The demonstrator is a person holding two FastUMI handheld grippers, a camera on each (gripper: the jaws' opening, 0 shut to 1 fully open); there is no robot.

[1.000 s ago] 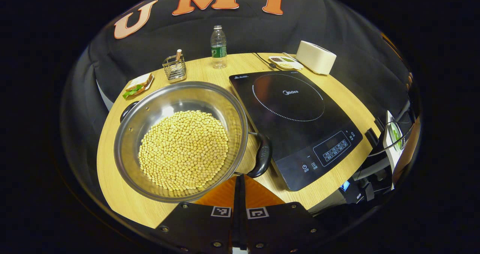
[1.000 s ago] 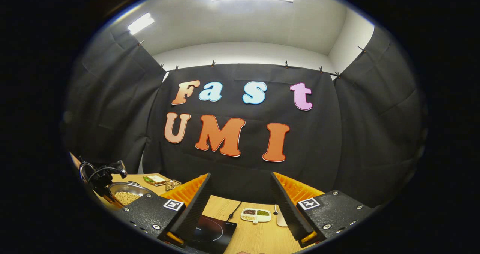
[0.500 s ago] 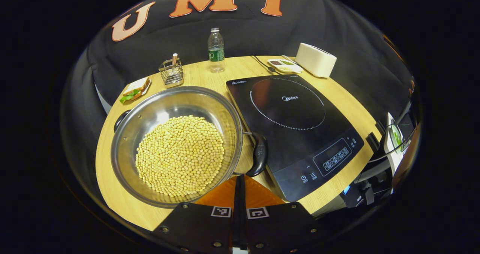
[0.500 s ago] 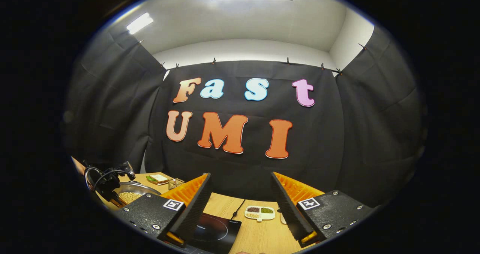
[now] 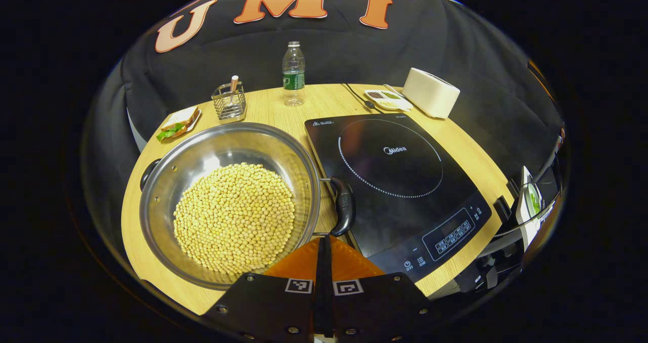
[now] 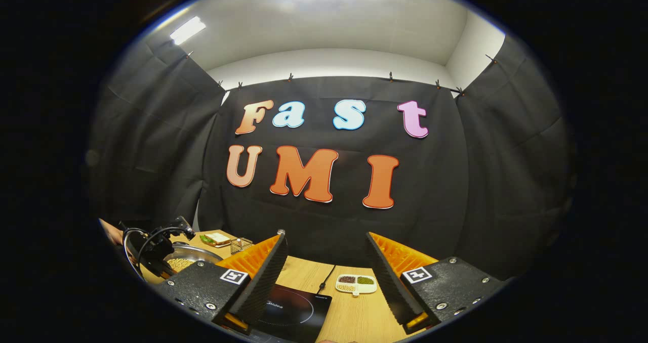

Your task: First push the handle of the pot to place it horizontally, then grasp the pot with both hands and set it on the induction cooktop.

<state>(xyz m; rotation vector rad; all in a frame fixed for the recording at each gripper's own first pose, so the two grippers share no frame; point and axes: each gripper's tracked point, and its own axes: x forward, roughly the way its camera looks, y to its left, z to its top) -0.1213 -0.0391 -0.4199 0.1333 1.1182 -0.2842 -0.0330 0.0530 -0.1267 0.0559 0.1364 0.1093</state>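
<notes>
Looking down past my left hand-held gripper (image 5: 324, 242), whose fingers are pressed together on nothing, I see the wide stainless-steel pot (image 5: 167, 181) sitting on the round wooden table (image 5: 455, 145), just left of the flat black induction cooktop (image 5: 395, 181). My closed tips sit just beside the pot's curved black near handle (image 5: 344, 212); I cannot tell whether they touch it. A matching black handle (image 5: 147, 171) sits on the far rim. The pot holds a heap of pale yellow beans (image 5: 233, 216), so I judge it heavy, rigid and prone to spilling if tipped; the two handles are the places to take hold. My right hand-held gripper (image 6: 326, 267) is held wide open and empty, up above the table. Behind the pot stand a clear plastic water bottle (image 5: 293, 74), a wire utensil holder (image 5: 228, 102) and a plated sandwich (image 5: 177, 123); nothing lies between pot and cooktop.
</notes>
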